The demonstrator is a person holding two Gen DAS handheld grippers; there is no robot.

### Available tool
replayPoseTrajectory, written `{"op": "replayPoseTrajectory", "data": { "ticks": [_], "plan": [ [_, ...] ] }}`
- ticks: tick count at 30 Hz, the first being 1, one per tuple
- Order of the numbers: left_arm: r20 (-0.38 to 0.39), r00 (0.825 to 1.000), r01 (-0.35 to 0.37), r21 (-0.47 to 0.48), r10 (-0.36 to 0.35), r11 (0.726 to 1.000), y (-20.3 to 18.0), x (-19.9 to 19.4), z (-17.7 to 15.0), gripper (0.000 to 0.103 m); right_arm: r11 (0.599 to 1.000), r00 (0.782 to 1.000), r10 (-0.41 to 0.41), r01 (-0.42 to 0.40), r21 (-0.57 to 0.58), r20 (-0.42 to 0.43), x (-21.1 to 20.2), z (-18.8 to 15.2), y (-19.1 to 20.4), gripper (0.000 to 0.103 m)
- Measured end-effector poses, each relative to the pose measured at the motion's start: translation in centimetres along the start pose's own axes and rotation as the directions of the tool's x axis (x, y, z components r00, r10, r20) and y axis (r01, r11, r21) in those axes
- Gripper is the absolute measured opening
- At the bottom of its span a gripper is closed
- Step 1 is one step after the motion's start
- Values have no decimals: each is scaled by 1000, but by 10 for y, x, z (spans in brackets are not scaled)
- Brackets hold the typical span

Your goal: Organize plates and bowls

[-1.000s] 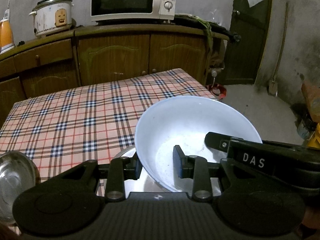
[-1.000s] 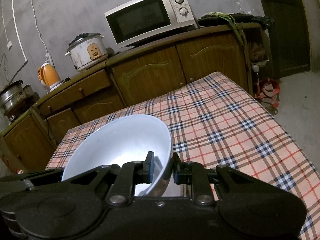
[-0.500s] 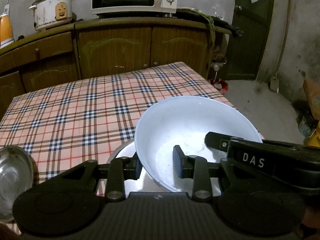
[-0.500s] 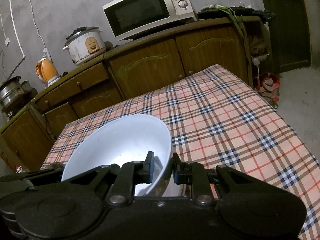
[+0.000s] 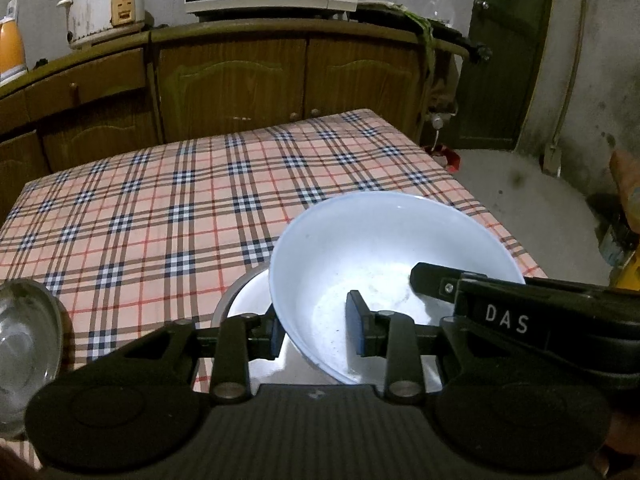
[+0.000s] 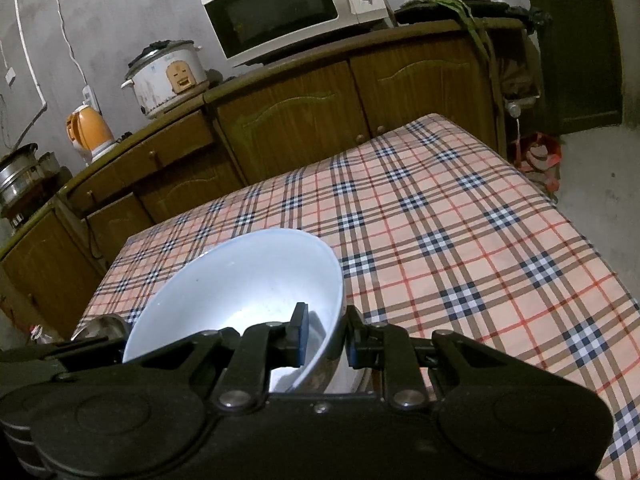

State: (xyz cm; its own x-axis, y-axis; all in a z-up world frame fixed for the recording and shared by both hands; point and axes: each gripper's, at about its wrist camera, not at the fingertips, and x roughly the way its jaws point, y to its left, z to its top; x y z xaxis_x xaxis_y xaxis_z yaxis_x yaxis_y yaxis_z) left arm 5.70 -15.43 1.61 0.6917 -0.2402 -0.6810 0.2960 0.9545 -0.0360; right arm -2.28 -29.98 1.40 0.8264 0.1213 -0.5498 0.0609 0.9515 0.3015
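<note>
A pale blue bowl (image 5: 384, 256) hangs tilted over the near part of the plaid table (image 5: 160, 208), held from both sides. My left gripper (image 5: 316, 332) is shut on its left wall, one pad outside and one inside. My right gripper (image 6: 326, 338) is shut on the bowl's (image 6: 240, 276) right wall in the same way. In the left wrist view one of the right gripper's fingers (image 5: 428, 280) reaches into the bowl. Right under the bowl lies a steel dish (image 5: 244, 300), mostly hidden; I cannot tell whether they touch.
A second steel bowl (image 5: 24, 340) sits at the table's near left edge. Behind the table runs a wooden cabinet (image 5: 240, 80) with a microwave (image 6: 288, 12), a rice cooker (image 6: 168, 76) and an orange kettle (image 6: 88, 132). Right of the table is bare concrete floor (image 5: 520, 200).
Both views have tipped slightly down toward the table, so the cabinet sits higher in frame. The bowl stays in the same place between both pairs of fingers.
</note>
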Motion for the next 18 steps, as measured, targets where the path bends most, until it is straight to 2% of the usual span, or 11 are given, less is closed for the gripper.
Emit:
{"op": "replayPoseTrajectory", "data": {
  "ticks": [18],
  "plan": [
    [-55,998,-13,5,13,1000,9,18,-7,32,999,998,24,-22,33,-54,28,-9,-6,24]
  ]
}}
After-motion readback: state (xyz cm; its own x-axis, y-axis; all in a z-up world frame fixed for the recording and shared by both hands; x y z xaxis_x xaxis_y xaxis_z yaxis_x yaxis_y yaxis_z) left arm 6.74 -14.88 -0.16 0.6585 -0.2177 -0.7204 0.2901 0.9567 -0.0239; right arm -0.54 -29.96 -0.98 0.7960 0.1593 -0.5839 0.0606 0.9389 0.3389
